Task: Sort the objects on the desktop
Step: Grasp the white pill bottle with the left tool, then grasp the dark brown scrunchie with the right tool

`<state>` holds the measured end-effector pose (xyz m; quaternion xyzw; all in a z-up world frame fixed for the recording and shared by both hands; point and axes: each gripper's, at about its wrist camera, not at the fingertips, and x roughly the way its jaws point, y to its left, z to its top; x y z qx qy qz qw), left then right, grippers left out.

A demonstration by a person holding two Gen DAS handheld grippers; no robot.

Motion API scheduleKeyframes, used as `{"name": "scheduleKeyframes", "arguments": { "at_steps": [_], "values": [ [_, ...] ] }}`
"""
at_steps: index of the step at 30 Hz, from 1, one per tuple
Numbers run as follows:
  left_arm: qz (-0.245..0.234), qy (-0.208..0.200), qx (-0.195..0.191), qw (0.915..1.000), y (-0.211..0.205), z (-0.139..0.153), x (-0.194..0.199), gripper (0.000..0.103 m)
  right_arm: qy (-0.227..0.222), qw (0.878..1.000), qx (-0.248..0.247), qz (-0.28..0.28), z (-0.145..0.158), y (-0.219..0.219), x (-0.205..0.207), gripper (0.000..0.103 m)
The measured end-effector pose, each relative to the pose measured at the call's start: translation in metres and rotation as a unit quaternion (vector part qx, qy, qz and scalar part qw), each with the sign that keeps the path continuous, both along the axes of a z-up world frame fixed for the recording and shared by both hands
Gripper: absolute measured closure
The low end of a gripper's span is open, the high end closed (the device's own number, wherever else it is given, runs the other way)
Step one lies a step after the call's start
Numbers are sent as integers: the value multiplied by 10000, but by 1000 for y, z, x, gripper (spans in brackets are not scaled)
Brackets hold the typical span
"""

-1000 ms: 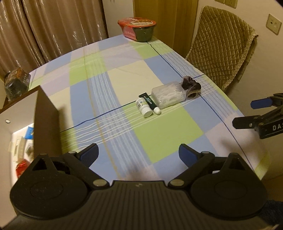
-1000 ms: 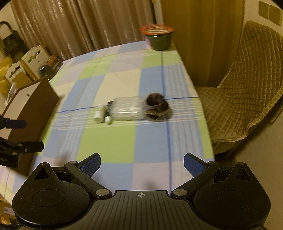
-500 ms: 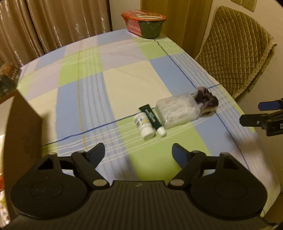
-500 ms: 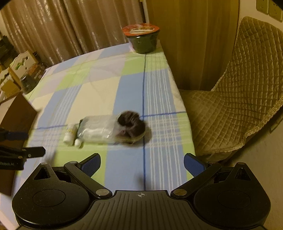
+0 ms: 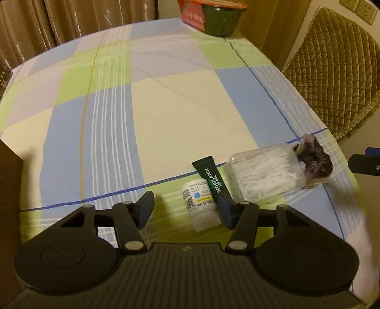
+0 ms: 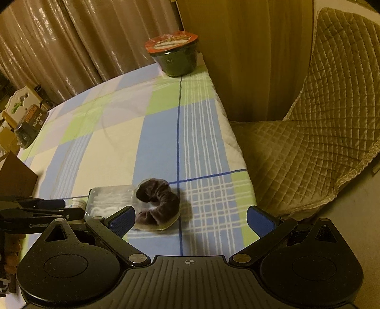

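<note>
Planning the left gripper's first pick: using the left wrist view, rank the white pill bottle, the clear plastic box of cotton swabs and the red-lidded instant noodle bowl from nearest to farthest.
1. White pill bottle: between the open left gripper's fingers.
2. Clear plastic box of cotton swabs: ahead, right.
3. Red-lidded instant noodle bowl: table's far edge.

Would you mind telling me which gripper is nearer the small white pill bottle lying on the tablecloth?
Left. The left gripper has the small white pill bottle between its open fingers; the right gripper sits beyond the cotton-swab box, near the scrunchie.

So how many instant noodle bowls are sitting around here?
2: one red-lidded noodle bowl at the table's far edge, another wrapped noodle bowl beyond its left corner. Others may be hidden.
</note>
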<state>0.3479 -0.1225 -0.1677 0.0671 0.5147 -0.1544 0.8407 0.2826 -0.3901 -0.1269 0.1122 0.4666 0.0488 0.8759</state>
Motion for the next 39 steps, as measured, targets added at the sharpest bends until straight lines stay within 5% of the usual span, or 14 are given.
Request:
{"name": "scheduleKeyframes", "arguments": {
  "at_steps": [4, 15, 18, 21, 22, 23, 25, 29, 39],
  "values": [
    [4, 19, 26, 10000, 5, -7, 3, 79, -5, 10000, 81, 21, -6, 0, 4, 1],
    [-42, -29, 110, 9999, 17, -7, 0, 80, -165, 9981, -217, 561, -24, 23, 21, 1],
    [-76, -38, 133, 9999, 18, -7, -2, 80, -173, 9961, -418, 761, -29, 31, 30, 23],
    [-74, -22, 140, 9999, 20, -6, -5, 80, -65, 9954, -479, 825, -39, 34, 37, 28],
    [-79, -18, 145, 9999, 21, -6, -6, 80, -55, 9946, -524, 899, -42, 36, 38, 49],
    [-85, -15, 151, 9998, 21, -6, -7, 80, -54, 9929, -648, 1000, -43, 39, 37, 53],
    [-102, -3, 149, 9998, 23, -6, -11, 80, -32, 9901, -804, 1147, -45, 43, 34, 81],
    [-130, 41, 133, 9998, 25, -4, -18, 80, 42, 9864, -954, 1336, -46, 47, 25, 86],
    [-181, -60, -113, 9998, 35, 23, -42, 80, 182, 9954, -267, 904, -23, 23, -1, 87]
  ]
}}
